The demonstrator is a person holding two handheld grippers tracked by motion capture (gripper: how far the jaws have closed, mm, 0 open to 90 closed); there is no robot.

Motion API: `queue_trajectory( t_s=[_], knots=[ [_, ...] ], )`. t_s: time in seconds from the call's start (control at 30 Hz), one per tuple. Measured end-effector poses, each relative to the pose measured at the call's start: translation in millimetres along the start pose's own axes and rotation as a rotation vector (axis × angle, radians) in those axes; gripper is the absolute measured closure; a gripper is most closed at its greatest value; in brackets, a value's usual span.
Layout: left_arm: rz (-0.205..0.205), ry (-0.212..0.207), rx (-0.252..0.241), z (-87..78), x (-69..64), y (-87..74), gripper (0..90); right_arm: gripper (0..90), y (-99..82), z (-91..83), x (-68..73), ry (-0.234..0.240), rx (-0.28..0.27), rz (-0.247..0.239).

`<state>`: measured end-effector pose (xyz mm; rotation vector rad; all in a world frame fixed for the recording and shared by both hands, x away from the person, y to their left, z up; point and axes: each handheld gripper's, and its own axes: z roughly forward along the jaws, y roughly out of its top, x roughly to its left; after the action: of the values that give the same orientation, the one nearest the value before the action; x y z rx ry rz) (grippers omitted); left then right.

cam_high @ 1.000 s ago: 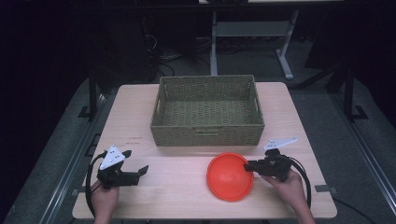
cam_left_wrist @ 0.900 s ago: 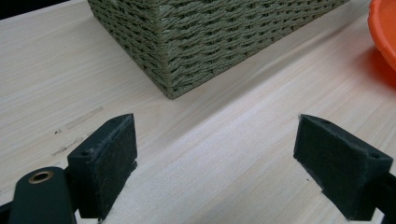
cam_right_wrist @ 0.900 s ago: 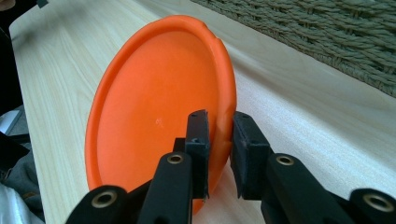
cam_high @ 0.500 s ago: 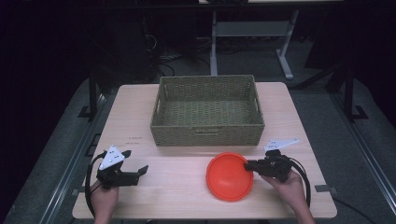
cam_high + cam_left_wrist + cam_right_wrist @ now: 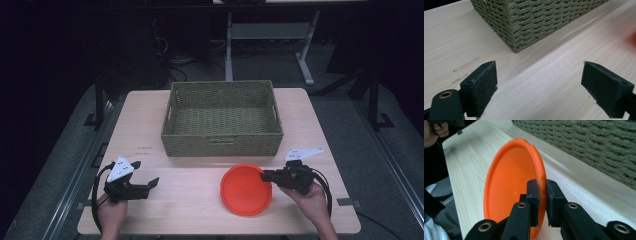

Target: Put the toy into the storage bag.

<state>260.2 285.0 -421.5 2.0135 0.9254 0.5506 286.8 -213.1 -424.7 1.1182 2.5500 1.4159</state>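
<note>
An orange plate (image 5: pixel 246 190) lies near the table's front, right of centre. My right gripper (image 5: pixel 265 175) is shut on the plate's right rim; in the right gripper view the rim of the orange plate (image 5: pixel 511 182) is pinched between the two pads of the right gripper (image 5: pixel 542 188). At the front left of the table, my left gripper (image 5: pixel 150 184) stands open with nothing between its jaws. In the left gripper view the left gripper (image 5: pixel 539 82) shows wide-spread pads over bare wood, facing a corner of the woven basket (image 5: pixel 536 22).
A green woven basket (image 5: pixel 222 145), empty inside, stands at the middle back of the wooden table (image 5: pixel 150 135). Dark floor and a metal stand (image 5: pixel 265 35) lie beyond the table's far edge. The table's front edge is close to both hands.
The right gripper and the plate have shifted very slightly; the left gripper has hardly moved.
</note>
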Motion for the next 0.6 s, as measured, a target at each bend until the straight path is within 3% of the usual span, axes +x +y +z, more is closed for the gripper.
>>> queue_trajectory(
  t_s=[0.4,0.6],
  knots=[
    [0.000,0.002,-0.002,-0.4,-0.2,-0.2,12.8,81.8,3.0,-16.2,0.8,0.010,-0.079,0.025],
    [-0.005,0.007,-0.001,-0.9,-0.7,-0.7,12.8,81.8,9.5,-19.8,4.9,0.021,-0.086,0.041]
  ],
)
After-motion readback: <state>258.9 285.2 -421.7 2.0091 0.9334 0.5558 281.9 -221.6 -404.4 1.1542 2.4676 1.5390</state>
